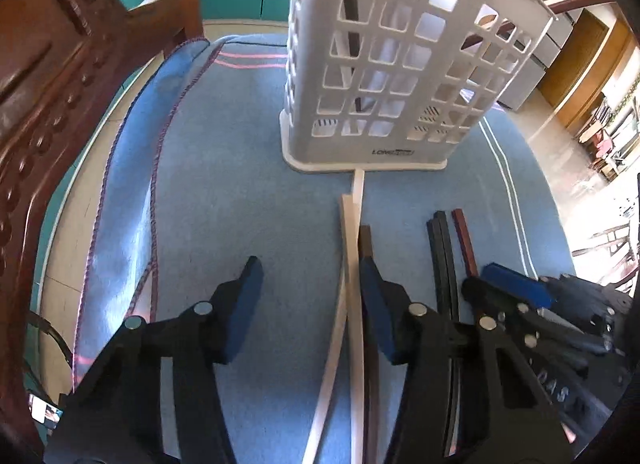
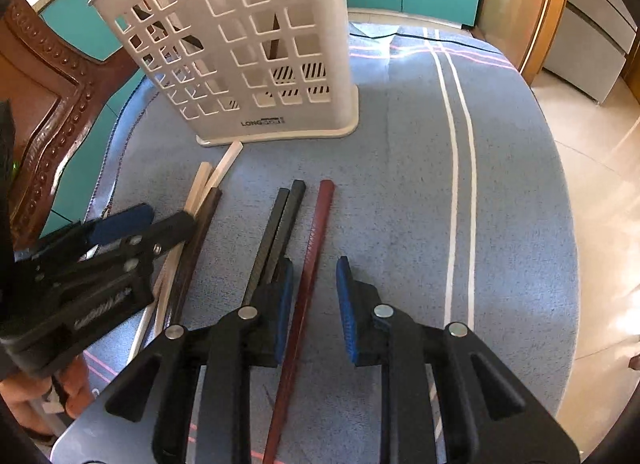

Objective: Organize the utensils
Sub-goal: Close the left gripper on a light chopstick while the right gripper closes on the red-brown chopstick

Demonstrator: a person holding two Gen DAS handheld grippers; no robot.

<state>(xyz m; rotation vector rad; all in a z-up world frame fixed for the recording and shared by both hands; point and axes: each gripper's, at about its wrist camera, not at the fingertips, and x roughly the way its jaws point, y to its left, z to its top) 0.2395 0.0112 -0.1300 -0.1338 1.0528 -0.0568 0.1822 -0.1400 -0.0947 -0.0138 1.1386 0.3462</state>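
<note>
Our left gripper: we hold its fingers wide apart, low over the cloth, gripping nothing; the right-hand pad sits just beside the white and dark brown chopsticks.
Our right gripper: fingers apart too, with the red chopstick running up between them; we cannot tell if either pad touches it.
Red chopstick: lies flat on the cloth, its blunt end pointing toward the holder; no mate beside it.
Black chopsticks: a pair lying side by side, touching, just left of the red one; their near ends pass under our right gripper's left finger.
White chopsticks: two, crossed over each other near the holder's base; the far one's end reaches almost to the base.
Dark brown chopstick: lies against the white pair, partly hidden by our left gripper in the right wrist view.
Utensil holder: white plastic with square holes, upright on the cloth beyond all the chopsticks; we see dark and pale sticks already standing inside it.
Blue cloth: covers the table, with two white stripes on the right.
Wooden chair: carved, at the table's left edge.
</note>
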